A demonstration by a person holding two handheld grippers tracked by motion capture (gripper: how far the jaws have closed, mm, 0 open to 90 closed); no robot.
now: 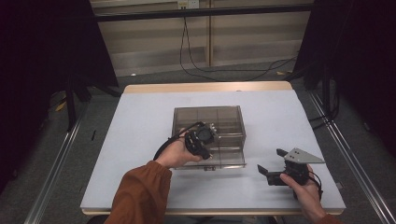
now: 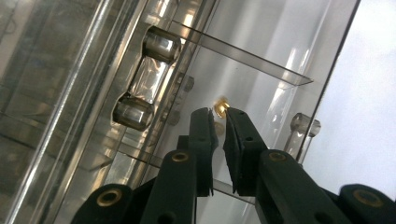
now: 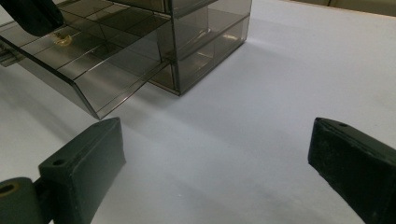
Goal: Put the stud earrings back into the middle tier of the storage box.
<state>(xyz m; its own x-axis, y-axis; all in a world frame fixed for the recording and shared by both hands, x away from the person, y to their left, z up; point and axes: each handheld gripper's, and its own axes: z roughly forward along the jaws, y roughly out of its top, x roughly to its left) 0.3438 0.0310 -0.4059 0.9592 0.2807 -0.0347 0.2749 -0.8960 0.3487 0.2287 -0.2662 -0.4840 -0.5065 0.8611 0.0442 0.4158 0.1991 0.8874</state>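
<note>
Left gripper view: brass piece (image 2: 221,107) between gripper (image 2: 220,122) tips

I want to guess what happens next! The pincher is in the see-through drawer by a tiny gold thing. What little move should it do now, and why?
Probably lift the left gripper straight up a little. Its jaws stand with a narrow gap, the small gold piece right at their tips in the pulled-out drawer, so it looks just set down there. The right gripper waits open beside the box.
</note>
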